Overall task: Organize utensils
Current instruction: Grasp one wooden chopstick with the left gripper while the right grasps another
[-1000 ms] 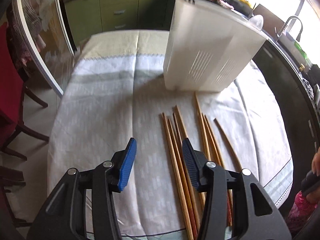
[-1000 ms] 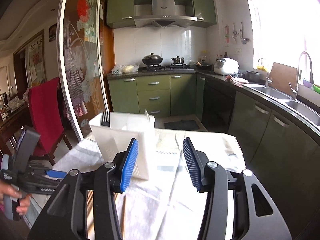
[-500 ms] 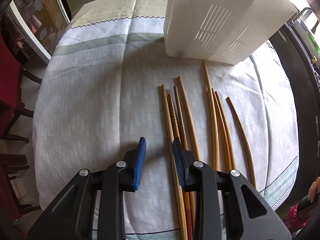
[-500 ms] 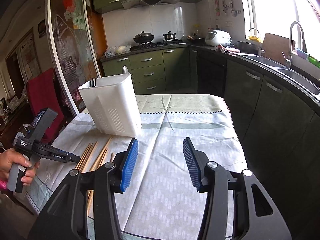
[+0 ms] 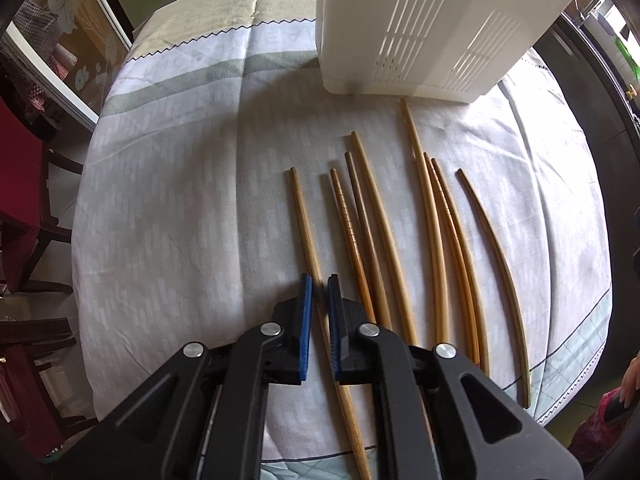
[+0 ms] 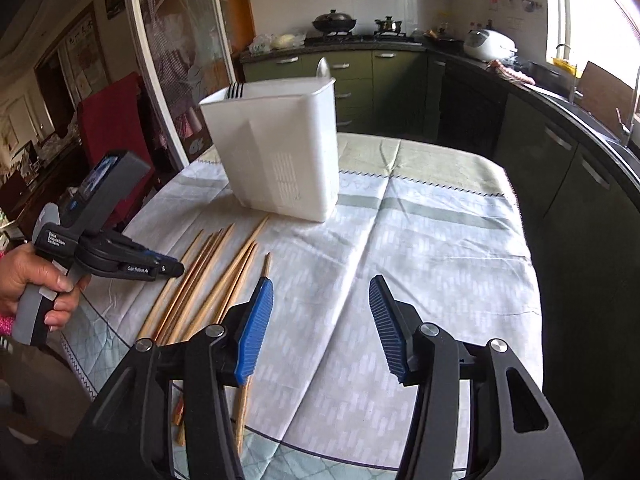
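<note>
On the cloth-covered table (image 5: 168, 184), the left gripper (image 5: 319, 286) points steeply down with its blue pads (image 5: 306, 312) drawn in tight on the leftmost chopstick (image 5: 302, 216), whose shaft runs between them; its jaws have just been closing. That stick lies slightly apart from the other chopsticks (image 5: 432, 232), which are spread in a loose fan on the cloth, tips toward the white utensil holder (image 5: 432, 28) standing upright at the far side. From the right wrist, the right gripper (image 6: 320, 320) hovers above bare cloth with its jaws well apart and nothing between them; they have just opened a little. A fork (image 6: 236, 90) pokes above the holder's rim.
</note>
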`<action>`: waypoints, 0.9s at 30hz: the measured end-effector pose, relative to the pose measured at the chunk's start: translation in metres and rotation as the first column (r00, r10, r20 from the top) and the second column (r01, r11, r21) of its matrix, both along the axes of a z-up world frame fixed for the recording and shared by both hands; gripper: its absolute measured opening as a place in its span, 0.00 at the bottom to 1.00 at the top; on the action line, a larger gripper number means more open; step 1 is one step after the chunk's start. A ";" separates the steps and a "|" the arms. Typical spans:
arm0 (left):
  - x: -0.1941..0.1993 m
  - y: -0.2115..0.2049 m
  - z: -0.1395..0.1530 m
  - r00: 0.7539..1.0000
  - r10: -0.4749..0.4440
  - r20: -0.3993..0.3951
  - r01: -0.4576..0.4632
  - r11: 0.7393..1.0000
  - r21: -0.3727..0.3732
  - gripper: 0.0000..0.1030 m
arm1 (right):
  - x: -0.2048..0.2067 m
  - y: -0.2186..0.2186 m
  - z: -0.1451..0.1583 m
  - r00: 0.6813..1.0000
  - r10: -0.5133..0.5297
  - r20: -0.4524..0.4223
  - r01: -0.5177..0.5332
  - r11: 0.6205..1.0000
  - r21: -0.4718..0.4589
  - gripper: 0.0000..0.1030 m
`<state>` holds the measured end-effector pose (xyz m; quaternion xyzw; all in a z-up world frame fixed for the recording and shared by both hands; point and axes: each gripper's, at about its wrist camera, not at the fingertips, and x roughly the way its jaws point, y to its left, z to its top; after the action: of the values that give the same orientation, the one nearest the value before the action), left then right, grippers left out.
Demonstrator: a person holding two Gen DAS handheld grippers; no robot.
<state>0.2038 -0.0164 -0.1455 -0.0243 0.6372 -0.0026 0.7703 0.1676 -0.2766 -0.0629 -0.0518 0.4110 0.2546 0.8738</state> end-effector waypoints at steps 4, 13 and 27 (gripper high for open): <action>-0.002 0.009 -0.001 1.000 0.003 0.004 -0.003 1.000 0.008 0.07 | 0.017 0.037 -0.024 0.992 0.068 -0.106 -0.076 0.995 -0.072 0.49; -0.008 0.020 -0.002 1.000 -0.019 0.009 0.019 1.000 0.007 0.07 | 0.039 0.092 -0.077 0.960 0.121 -0.252 -0.173 0.965 -0.197 0.37; -0.006 0.024 -0.005 1.000 -0.014 -0.027 0.014 1.000 -0.009 0.09 | 0.053 0.120 -0.097 0.941 0.115 -0.318 -0.203 0.944 -0.259 0.24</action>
<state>0.1979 0.0074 -0.1501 -0.0234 0.6478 -0.0104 0.7614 0.2203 -0.1562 -0.1596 -0.1727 0.5654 0.2674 0.7609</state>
